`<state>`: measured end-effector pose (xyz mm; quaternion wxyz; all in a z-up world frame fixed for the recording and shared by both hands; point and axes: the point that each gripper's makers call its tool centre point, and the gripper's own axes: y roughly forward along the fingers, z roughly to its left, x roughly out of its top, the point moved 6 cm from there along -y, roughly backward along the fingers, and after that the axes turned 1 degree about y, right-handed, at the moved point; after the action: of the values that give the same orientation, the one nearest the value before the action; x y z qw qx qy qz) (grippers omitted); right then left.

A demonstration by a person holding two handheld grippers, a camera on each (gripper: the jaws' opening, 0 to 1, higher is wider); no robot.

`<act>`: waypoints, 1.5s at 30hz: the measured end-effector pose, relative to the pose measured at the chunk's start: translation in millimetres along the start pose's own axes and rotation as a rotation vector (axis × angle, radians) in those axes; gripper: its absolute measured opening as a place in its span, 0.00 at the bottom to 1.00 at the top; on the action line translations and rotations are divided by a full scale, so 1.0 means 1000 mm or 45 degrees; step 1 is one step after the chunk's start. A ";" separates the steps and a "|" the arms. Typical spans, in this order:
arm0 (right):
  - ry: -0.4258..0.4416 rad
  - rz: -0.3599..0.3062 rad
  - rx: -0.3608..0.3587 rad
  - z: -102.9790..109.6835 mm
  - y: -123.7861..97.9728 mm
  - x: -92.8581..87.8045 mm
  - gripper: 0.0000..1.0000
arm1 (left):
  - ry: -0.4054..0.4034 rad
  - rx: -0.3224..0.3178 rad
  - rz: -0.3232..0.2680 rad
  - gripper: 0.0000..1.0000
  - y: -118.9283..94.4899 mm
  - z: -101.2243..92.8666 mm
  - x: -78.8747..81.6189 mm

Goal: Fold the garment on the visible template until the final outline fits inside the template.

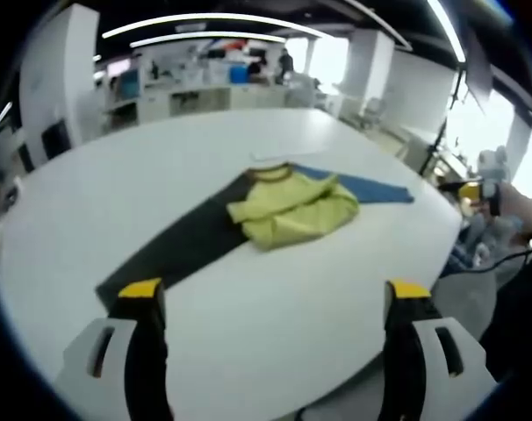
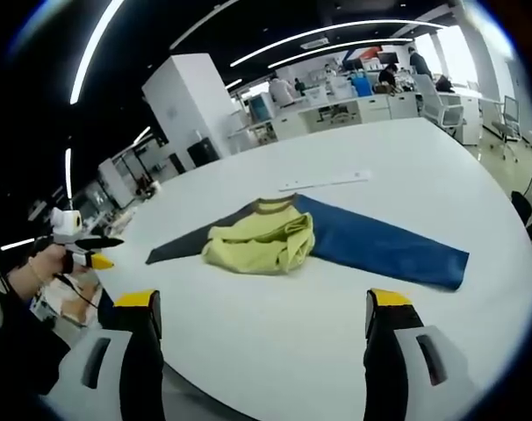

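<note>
Clearly the folding is only partly done: the garment [image 2: 275,239] lies mid-tabletop with its yellow body bunched into a loose heap, while its dark sleeve [image 1: 183,246] and blue sleeve [image 2: 384,248] are spread flat to either side, so by the look of it both sleeves are left to fold in. The left gripper [image 1: 273,307] and right gripper [image 2: 260,320] hover at the near edge, fingers spread wide and empty. The white tabletop [image 2: 424,167] also carries a pale strip [image 2: 326,181] beyond the garment, possibly the template, and an open-plan office with desks surrounds it.

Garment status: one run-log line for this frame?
garment: bunched on table, sleeves spread | left gripper: open, clear | right gripper: open, clear
</note>
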<state>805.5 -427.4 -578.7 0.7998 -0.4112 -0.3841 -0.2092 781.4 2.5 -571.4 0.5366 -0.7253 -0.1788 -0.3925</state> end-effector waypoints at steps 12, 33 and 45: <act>-0.034 0.063 0.023 0.005 0.027 -0.005 0.74 | -0.011 -0.028 0.025 0.99 0.010 -0.002 -0.004; -0.200 0.169 0.091 0.004 0.109 0.013 0.51 | -0.018 -0.075 0.047 0.80 0.068 0.014 0.005; -0.252 0.200 0.110 -0.011 0.159 0.025 0.41 | -0.001 -0.077 0.051 0.58 0.136 0.039 0.011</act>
<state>929.5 -346.0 -642.1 0.7888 -0.4236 -0.4366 -0.0876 895.4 -12.7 -654.4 0.5220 -0.7448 -0.1527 -0.3866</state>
